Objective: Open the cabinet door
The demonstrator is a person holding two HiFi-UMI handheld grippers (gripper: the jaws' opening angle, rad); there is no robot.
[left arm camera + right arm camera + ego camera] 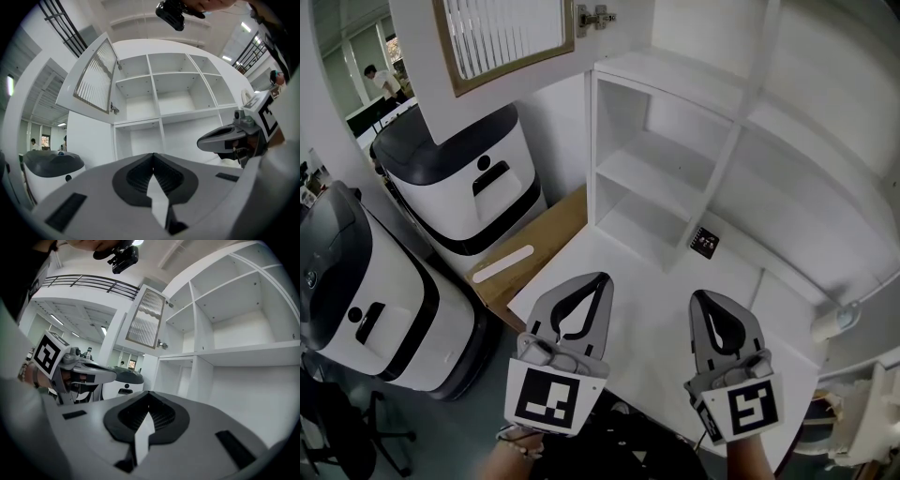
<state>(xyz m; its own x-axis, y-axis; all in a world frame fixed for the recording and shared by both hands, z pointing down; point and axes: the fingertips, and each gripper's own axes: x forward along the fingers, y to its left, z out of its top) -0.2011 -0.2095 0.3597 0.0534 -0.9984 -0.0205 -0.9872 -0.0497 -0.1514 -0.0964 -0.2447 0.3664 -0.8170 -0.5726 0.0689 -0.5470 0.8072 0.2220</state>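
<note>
The white cabinet shows its shelves bare because its slatted door stands swung wide to the left on its hinge, so the opening looks done. That would explain why the left gripper and right gripper hang level over the counter, well apart from the door, each with its jaws closed together on nothing. The door's top is cut off in the head view, no handle can be made out, and the small dark square at the cabinet's foot is too small to identify.
</note>
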